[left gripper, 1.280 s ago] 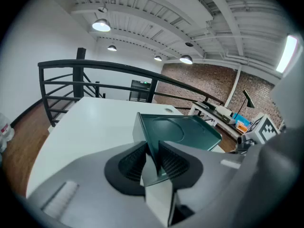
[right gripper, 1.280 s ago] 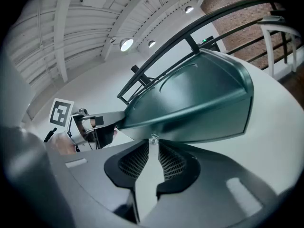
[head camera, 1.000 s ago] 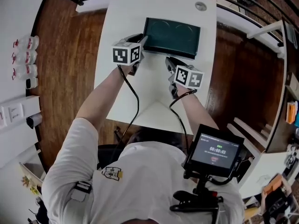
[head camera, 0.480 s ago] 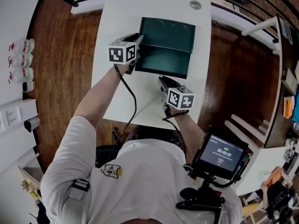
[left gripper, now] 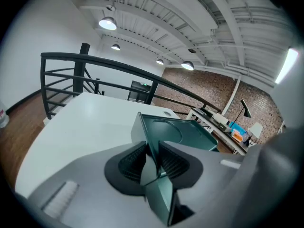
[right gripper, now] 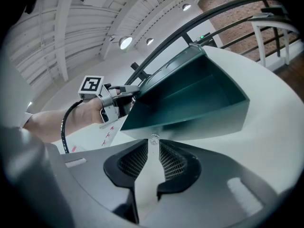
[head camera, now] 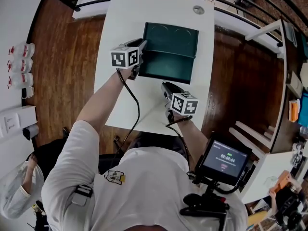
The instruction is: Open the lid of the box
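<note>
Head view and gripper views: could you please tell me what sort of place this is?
Probably a loft-style office or studio on a mezzanine: a brick wall, a black railing behind the white table, and pendant lamps under an exposed white ceiling.

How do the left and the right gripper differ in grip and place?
The left gripper is clamped on the left edge of the green box; the right gripper has its jaws opening, with nothing between them. The left gripper touches the box; the right gripper is clear of it, near its front side. Both face the box.
</note>
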Demonstrator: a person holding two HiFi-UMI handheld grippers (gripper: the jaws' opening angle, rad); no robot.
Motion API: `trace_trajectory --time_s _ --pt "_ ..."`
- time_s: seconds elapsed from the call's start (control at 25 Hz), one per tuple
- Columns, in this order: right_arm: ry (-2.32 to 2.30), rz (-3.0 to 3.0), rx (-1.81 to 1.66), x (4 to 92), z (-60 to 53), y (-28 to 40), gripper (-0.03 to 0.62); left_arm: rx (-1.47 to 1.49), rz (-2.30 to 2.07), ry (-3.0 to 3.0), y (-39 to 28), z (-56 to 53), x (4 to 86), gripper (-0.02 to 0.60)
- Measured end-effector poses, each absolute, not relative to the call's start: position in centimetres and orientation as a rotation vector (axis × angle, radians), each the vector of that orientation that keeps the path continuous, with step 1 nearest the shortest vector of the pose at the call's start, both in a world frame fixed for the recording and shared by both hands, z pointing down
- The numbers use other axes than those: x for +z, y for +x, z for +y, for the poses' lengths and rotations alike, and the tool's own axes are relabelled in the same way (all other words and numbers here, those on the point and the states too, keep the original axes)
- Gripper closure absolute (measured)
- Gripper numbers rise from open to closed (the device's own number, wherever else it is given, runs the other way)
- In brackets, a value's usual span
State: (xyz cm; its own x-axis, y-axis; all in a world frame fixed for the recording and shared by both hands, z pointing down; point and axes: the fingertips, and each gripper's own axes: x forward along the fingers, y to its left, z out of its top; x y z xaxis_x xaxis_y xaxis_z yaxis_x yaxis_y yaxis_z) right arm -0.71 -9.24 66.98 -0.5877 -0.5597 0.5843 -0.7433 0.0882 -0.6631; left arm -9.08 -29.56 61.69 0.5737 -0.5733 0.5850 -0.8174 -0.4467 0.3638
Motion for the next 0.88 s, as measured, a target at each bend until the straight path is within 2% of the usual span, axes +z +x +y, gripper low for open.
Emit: trace_trajectory --time_s 0.12,0.2,0.36,0.48,0.68,0.76,0.88 --pt "1.307 -2.22 1.543 65.7 -8.0 -0.8 0.48 0.458 -1.065 2.173 -9.8 -28.4 60.9 0.497" --pt "1.286 -2.287 1.509 63.7 -6.6 -0.4 0.481 0.414 -1.067 2.174 -11.0 -27.0 59.5 0.497" --pt "1.272 -2.379 1.31 60.6 -1.2 2.0 0.559 0.306 -1.044 2.193 -13.9 -18.1 56.9 0.5" --pt "1.332 -2.357 1.218 60.3 3.6 4.4 0.566 0.369 -0.979 2.21 -15.0 -7.6 58.9 0.577" --pt "1.45 -2.265 1.32 63.0 7.4 7.3 0.593 0.425 -0.867 2.065 -11.7 3.0 58.7 0.581" --pt "1.436 -2.244 1.328 63.6 8.2 7.0 0.594 0.464 -0.824 2.083 -11.7 4.7 62.5 0.581" --pt "1.411 -2.247 1.314 63.6 8.7 6.4 0.595 0.485 -0.795 2.134 -11.1 5.6 62.9 0.581"
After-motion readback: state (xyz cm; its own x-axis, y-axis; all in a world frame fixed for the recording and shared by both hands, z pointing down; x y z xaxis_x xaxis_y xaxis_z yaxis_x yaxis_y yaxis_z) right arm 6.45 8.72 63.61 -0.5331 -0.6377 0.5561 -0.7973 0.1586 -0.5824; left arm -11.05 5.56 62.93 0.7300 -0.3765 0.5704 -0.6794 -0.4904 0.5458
